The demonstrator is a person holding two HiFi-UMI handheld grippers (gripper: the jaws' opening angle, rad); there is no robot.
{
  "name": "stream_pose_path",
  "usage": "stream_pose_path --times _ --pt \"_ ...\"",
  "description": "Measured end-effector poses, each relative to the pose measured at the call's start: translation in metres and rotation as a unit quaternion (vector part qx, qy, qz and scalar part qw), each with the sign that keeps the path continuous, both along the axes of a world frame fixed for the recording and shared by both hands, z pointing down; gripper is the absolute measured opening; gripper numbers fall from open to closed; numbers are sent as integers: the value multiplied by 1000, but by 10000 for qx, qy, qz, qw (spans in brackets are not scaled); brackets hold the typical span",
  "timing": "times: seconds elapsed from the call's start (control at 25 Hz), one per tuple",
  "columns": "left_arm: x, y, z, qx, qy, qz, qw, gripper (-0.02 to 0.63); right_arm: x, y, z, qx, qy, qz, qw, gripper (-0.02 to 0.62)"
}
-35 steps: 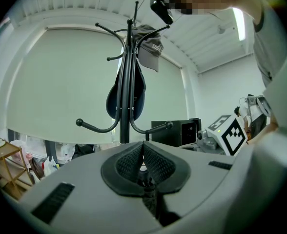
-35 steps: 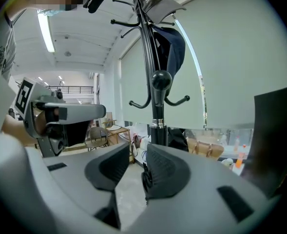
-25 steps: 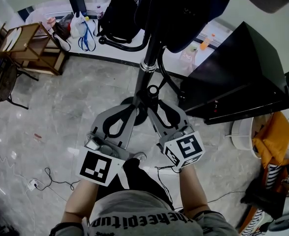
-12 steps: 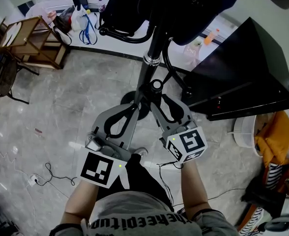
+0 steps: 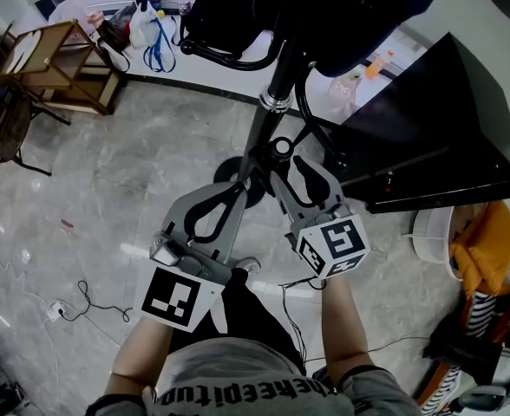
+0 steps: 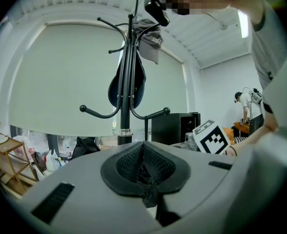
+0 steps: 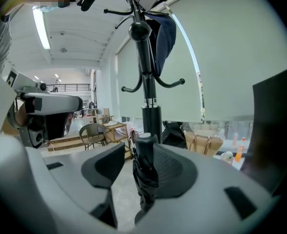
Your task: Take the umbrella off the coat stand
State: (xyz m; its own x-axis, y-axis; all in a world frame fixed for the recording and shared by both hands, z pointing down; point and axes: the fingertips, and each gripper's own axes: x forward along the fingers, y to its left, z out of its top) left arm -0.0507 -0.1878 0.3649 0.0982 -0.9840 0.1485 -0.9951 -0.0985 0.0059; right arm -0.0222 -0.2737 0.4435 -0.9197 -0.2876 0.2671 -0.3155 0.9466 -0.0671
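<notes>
— The left hand-held gripper (image 6: pixel 143 150)?
— Clenched, its pads pressed together, pointing toward the coat stand (image 6: pixel 130 82).
— And the right hand-held gripper (image 7: pixel 135 156)?
— Released; its jaws have just been opening. The folded umbrella (image 7: pixel 144 172) stands upright between them. It rests against one pad, clear of the other, just in front of the stand's pole.

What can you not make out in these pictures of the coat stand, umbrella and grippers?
- Coat stand base: head view, grippers cover most.
- Umbrella lower end: right gripper view, hidden behind the right gripper, whose jaws have just been opening around it.
- Dark fabric pinched by the left gripper: left gripper view, closed pads hide what it belongs to.
- Distant person: left gripper view, too small.
</notes>
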Motion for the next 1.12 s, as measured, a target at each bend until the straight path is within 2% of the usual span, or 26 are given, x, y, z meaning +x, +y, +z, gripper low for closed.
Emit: stream_pose_path --times 0.28,1.12 --pt "-3 0 -2 11 -60 -5 10000 15 -8 -7 1 4 9 16 10000 193" --pt "-21 -8 0 55 87 -205 9997 15 -34 -26 11 167 152 0 9997 241"
